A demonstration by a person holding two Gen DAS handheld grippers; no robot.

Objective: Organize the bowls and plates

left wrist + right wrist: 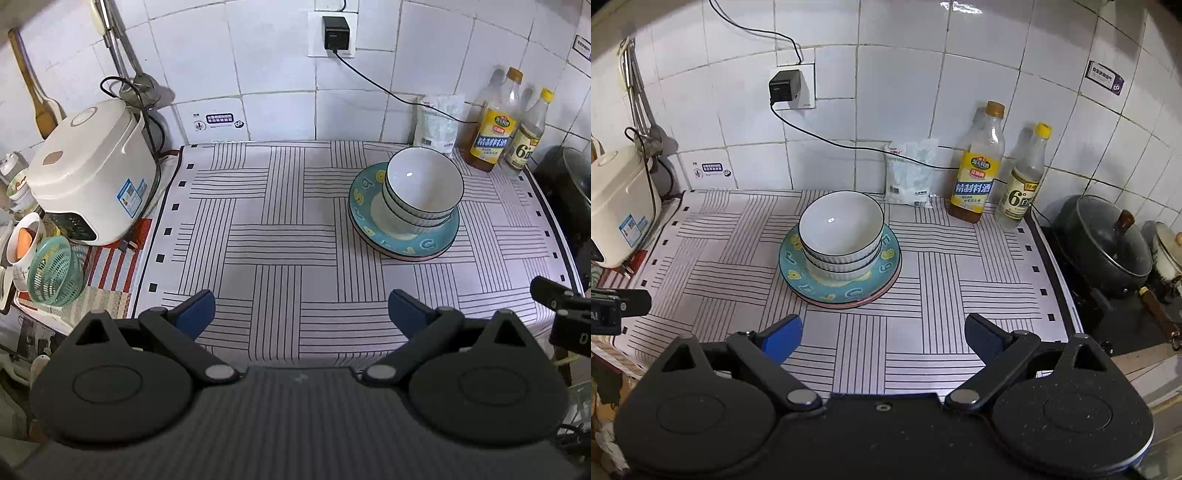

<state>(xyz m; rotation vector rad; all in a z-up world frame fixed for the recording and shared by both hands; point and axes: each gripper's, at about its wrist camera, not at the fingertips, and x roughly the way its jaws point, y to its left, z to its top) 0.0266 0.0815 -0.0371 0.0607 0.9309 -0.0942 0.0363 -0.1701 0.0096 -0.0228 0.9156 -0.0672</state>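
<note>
1. Left wrist view: the left gripper [301, 314] hangs above the striped cloth [258, 236] with its jaws spread wide and nothing between them. The stacked white bowls [421, 188] sit nested one in another on the teal plate [406, 240], which rests on another plate with a pink edge; the whole stack stands toward the far right of the cloth, well apart from the blue pads [195, 314]. A white rice cooker [92, 170] stands off the cloth to the left, and two bottles [495, 125] and a white bag [437, 122] line the tiled wall behind the stack.

2. Right wrist view: the right gripper [882, 338] is also wide apart and empty, held over the cloth's near edge. The bowl stack [842, 232] on the teal plate [812, 284] lies straight ahead, near but not touching the fingers. A lidded dark pot [1108, 243] sits on the right beyond the cloth.
</note>
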